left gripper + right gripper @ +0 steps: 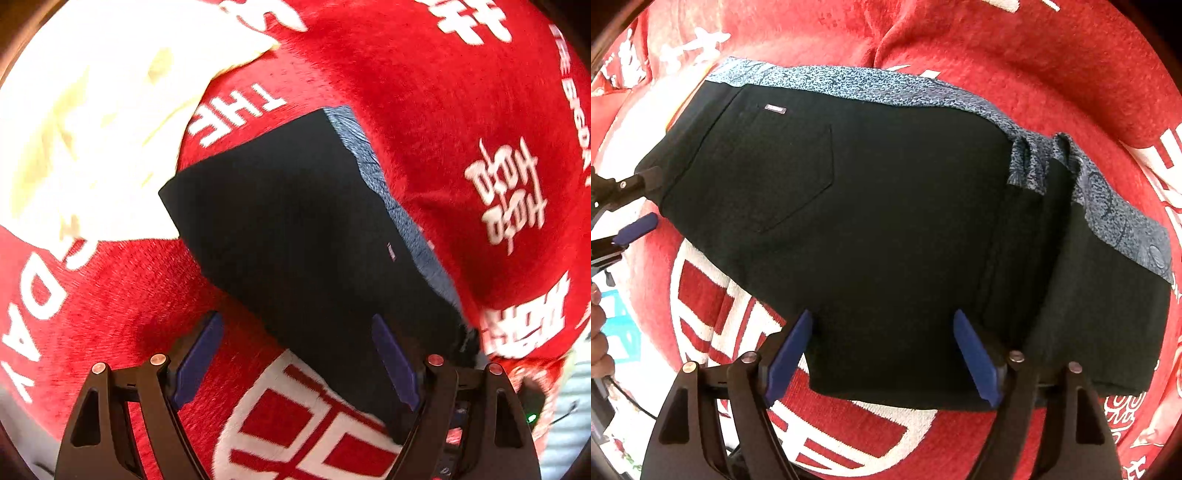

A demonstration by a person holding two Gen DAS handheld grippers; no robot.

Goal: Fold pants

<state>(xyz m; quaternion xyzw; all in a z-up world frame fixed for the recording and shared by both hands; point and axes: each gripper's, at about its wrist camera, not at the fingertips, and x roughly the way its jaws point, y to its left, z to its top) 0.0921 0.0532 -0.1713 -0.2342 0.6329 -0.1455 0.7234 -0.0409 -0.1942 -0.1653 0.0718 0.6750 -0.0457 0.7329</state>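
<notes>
Black pants [886, 221] lie folded on a red blanket [1015, 48]. They have a blue-grey patterned waistband [871, 86] and a back pocket [783, 166]. In the left wrist view the pants [295, 229] lie diagonally with the waistband [373, 162] on the right. My left gripper [299, 358] is open, its right finger over the pants' near corner. It also shows in the right wrist view [635, 206] at the pants' left end. My right gripper [882, 354] is open, straddling the pants' near edge.
The red blanket [443, 92] has white letters and characters. A cream-white cloth [92, 129] lies at the upper left in the left wrist view, beside the pants. A person's hand [598, 332] shows at the left edge of the right wrist view.
</notes>
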